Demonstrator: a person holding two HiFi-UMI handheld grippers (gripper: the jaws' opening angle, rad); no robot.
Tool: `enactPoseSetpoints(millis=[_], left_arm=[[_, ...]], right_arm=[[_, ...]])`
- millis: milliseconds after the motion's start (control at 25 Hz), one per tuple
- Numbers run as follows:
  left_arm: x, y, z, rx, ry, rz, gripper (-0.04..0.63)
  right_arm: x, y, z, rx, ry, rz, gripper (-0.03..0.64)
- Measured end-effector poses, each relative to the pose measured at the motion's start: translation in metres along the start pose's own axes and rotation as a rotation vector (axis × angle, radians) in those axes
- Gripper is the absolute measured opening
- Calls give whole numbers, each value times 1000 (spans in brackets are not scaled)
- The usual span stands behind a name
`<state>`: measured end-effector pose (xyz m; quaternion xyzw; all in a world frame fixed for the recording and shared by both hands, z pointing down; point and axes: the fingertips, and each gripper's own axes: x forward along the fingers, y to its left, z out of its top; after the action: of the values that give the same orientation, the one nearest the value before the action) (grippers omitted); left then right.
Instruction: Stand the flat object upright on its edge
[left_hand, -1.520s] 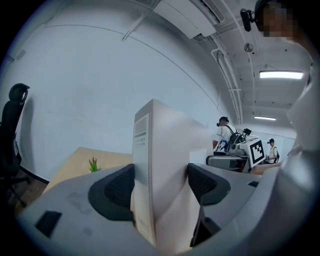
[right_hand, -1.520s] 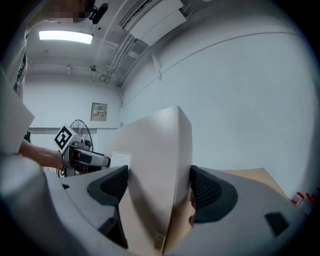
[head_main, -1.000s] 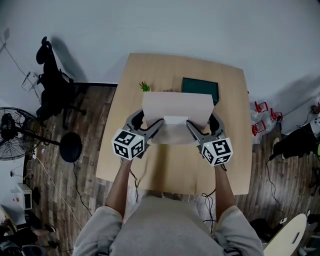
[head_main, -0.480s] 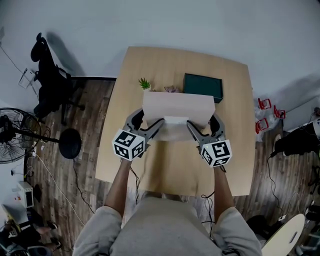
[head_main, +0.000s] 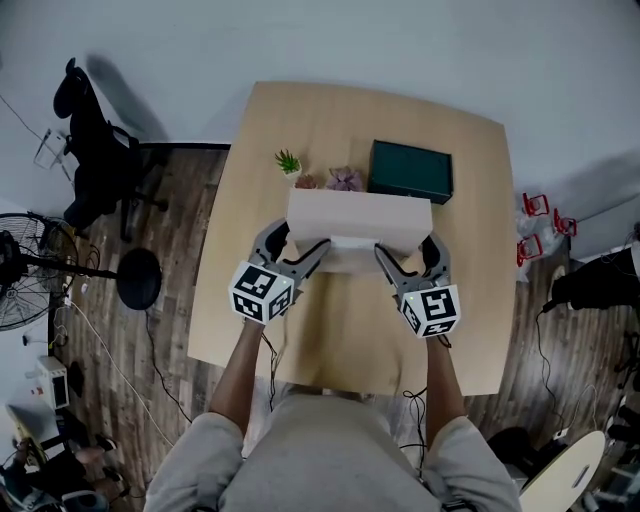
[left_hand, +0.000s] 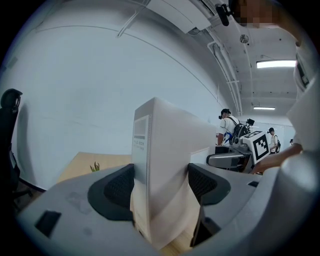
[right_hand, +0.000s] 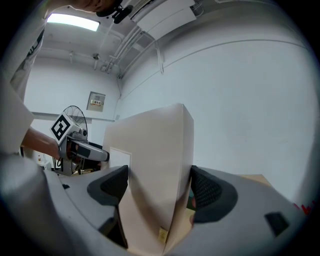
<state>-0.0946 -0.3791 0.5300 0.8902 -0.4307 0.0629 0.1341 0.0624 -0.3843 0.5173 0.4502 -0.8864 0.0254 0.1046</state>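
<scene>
At mid-table, the flat box stands up on its long edge, with the left gripper clamped on one end and the right gripper clamped on the other. The release looks like the danger. On that narrow base, one side letting go first or dragging could topple it toward the green case and little plants just behind.

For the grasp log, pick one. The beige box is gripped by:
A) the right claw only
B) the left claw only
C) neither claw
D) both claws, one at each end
D: the left claw and the right claw each have their jaws pressed against an end of the beige box.
</scene>
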Motion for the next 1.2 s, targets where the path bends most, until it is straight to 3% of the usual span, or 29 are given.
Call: enactPoseSetpoints(millis=[1200], left_arm=[[-15,-19,-17,111,-37,31,323]], right_arm=[[-19,12,-18,-56,0,-4,400]])
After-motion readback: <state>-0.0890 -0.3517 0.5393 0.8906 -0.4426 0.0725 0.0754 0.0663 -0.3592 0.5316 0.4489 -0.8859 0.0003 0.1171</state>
